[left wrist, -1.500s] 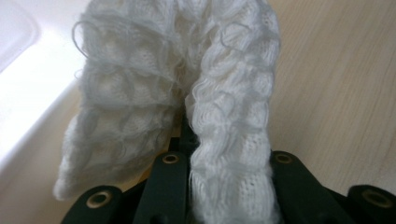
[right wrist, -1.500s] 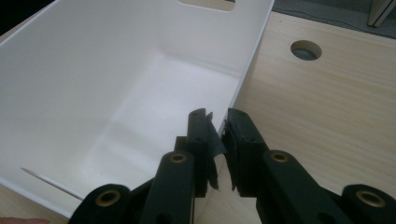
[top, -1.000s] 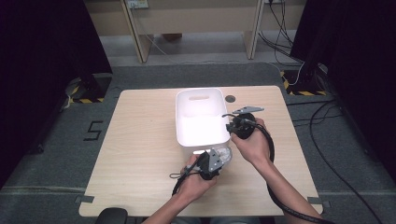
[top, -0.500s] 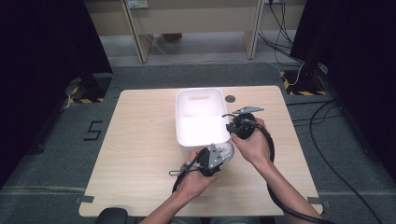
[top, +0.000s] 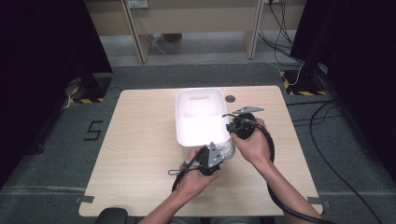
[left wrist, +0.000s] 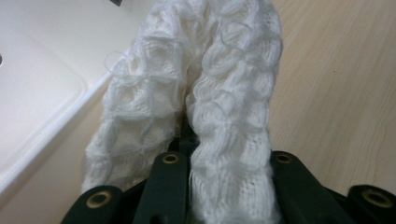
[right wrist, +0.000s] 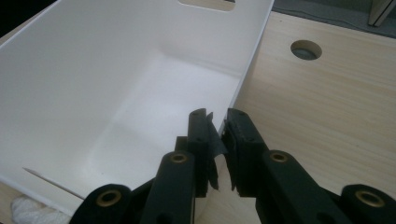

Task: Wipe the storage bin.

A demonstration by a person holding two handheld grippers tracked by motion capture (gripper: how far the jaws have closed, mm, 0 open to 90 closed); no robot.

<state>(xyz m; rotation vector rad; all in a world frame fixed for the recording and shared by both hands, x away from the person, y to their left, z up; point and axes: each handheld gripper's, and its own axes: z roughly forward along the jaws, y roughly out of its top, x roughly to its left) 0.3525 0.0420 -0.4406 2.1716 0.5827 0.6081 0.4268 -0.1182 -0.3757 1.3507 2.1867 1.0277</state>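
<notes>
A white open-knit cloth (left wrist: 205, 107), seemingly bunched into folds, sits at the near rim of an empty white bin (top: 201, 116), standing upright on the worktop (top: 140, 154).

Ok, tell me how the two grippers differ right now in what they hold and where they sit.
The left gripper is shut on a white knitted cloth just outside the white bin's near edge; the right gripper is clamped on the side wall of the white bin. The left one holds something soft and limp, the right one something rigid. Both have black jaws and work at the same bin.
</notes>
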